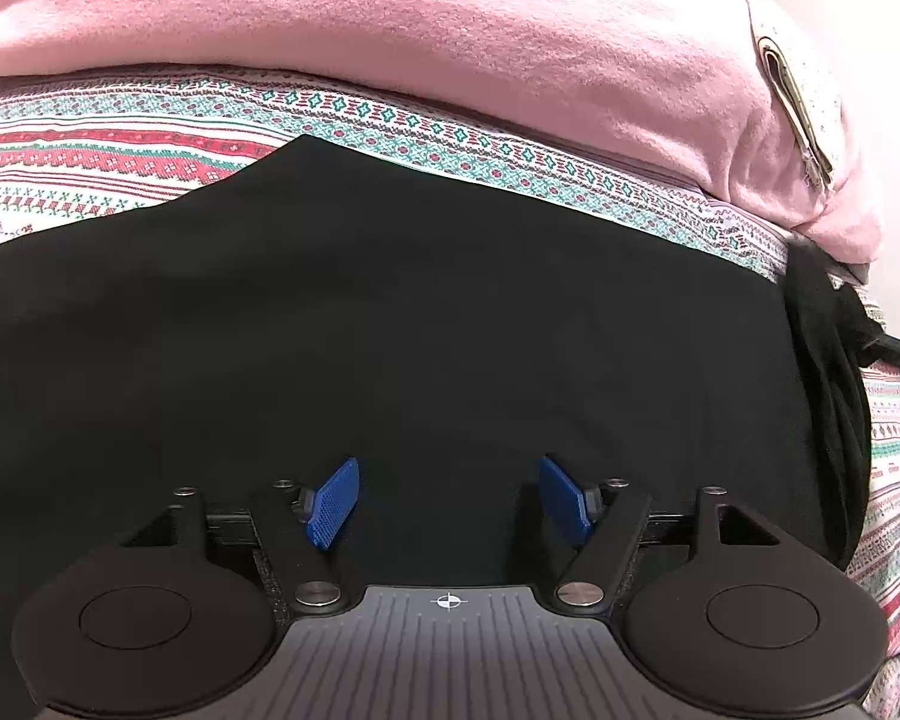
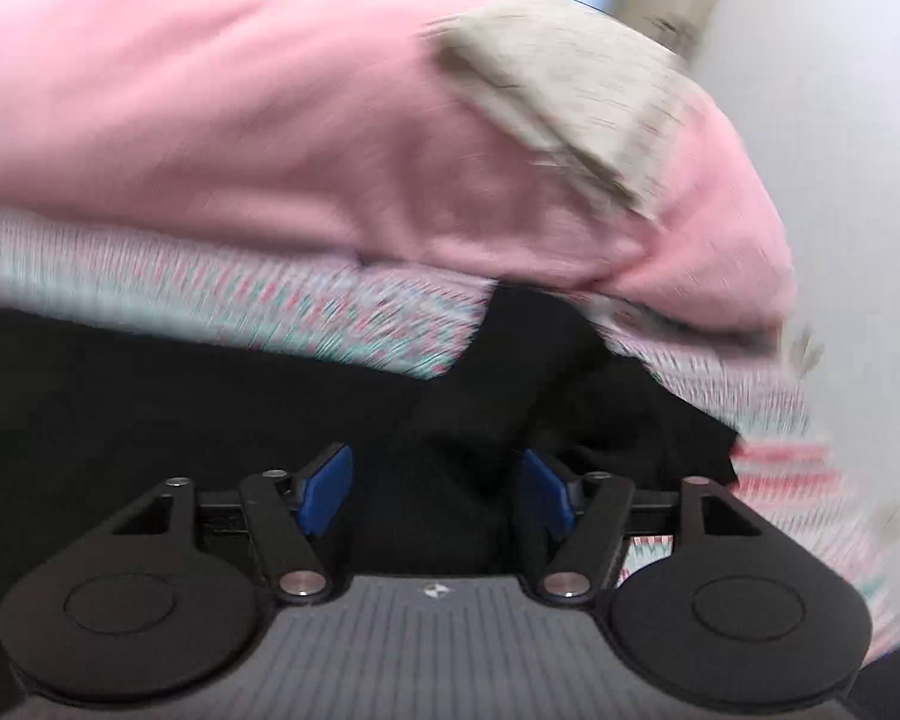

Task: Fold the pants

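Black pants lie spread flat on a patterned bedsheet and fill most of the left wrist view. My left gripper hovers over them, pointing steeply down, its blue pads wide apart and gripping nothing. At the right edge the pants bunch into a crumpled fold. The right wrist view is motion-blurred. It shows that bunched black fabric just ahead of my right gripper. The right jaws stand wide, with dark cloth lying between the pads, which do not press on it.
A thick pink blanket is heaped along the far side of the bed, just beyond the pants. A pale speckled pillow sits on its right end. A white wall lies past the bed's right edge.
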Demonstrator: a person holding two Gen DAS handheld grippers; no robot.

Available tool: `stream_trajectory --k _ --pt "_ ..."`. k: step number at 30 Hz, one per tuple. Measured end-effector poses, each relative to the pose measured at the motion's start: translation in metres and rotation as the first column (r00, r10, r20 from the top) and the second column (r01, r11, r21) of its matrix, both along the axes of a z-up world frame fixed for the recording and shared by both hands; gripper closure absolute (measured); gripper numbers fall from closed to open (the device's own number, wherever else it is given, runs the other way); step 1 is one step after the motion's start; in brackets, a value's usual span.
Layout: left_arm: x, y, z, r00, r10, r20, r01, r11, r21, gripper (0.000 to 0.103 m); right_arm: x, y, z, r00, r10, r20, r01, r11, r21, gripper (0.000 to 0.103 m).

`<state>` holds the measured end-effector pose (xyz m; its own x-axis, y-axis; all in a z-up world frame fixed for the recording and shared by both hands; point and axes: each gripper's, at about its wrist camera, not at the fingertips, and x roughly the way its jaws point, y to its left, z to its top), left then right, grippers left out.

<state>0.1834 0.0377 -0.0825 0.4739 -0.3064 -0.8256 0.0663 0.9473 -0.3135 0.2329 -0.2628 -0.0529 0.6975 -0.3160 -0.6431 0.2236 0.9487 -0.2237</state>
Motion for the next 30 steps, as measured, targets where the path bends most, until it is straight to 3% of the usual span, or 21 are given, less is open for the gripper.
stream_trajectory --k 2,3,6,7,8,9,12,15,17,19,20,22,25,27,30 --pt "0.0 0.002 0.0 1.0 0.004 -0.003 -0.004 1.0 -0.008 0.035 -0.018 -0.047 0.013 0.989 -0.114 0.093 0.094 0.976 0.198 0.021" --pt "0.0 0.002 0.0 1.0 0.006 -0.004 -0.006 1.0 -0.011 0.035 -0.027 -0.075 0.016 0.972 -0.199 0.125 0.152 0.938 0.312 0.021" --pt "0.001 0.0 -0.001 1.0 0.005 -0.002 -0.005 1.0 -0.003 0.034 -0.054 -0.143 0.0 0.905 -0.406 0.126 0.245 0.74 0.626 0.021" --pt "0.001 0.0 -0.001 1.0 0.0 0.0 0.0 1.0 0.001 0.034 -0.058 -0.154 -0.011 0.894 -0.434 0.11 0.244 0.68 0.691 0.023" --pt "0.001 -0.001 -0.001 1.0 -0.003 0.002 0.003 1.0 0.005 0.033 -0.059 -0.161 -0.02 0.89 -0.446 0.095 0.246 0.645 0.723 0.023" --pt "0.001 -0.002 -0.002 1.0 -0.004 0.003 0.004 1.0 0.009 0.032 -0.057 -0.163 -0.024 0.894 -0.441 0.083 0.252 0.647 0.719 0.023" --pt "0.001 -0.003 -0.002 1.0 -0.006 0.005 0.006 1.0 0.01 0.032 -0.045 -0.152 -0.026 0.891 -0.446 0.087 0.309 0.734 0.604 0.023" --pt "0.002 -0.002 -0.002 1.0 -0.009 0.007 0.009 1.0 0.006 0.032 -0.043 -0.156 -0.038 0.889 -0.452 0.073 0.312 0.715 0.626 0.031" --pt "0.002 -0.002 -0.003 1.0 -0.012 0.007 0.012 1.0 0.007 0.032 -0.034 -0.161 -0.049 0.897 -0.438 0.055 0.302 0.699 0.648 0.076" --pt "0.002 -0.002 -0.003 1.0 -0.01 0.006 0.01 1.0 0.004 0.032 -0.035 -0.16 -0.043 0.891 -0.449 0.072 0.293 0.689 0.663 0.079" --pt "0.002 -0.002 -0.003 1.0 -0.008 0.005 0.008 1.0 0.002 0.032 -0.034 -0.157 -0.034 0.89 -0.441 0.115 0.263 0.703 0.661 0.079" --pt "0.003 -0.001 -0.003 1.0 -0.008 0.002 0.008 1.0 -0.001 0.032 -0.034 -0.137 -0.005 0.899 -0.387 0.206 0.192 0.77 0.609 0.079" --pt "0.004 -0.002 -0.003 1.0 -0.006 0.002 0.006 1.0 -0.001 0.031 -0.023 -0.092 0.025 0.929 -0.252 0.27 0.119 0.897 0.426 0.077" --pt "0.003 -0.002 -0.004 1.0 -0.003 0.002 0.003 1.0 0.001 0.031 -0.005 -0.072 0.02 0.95 -0.211 0.229 0.125 0.932 0.341 0.075" --pt "0.004 0.0 -0.003 1.0 0.011 -0.003 -0.011 1.0 -0.017 0.031 0.029 -0.06 -0.002 0.972 -0.192 0.137 0.145 0.944 0.298 0.074"
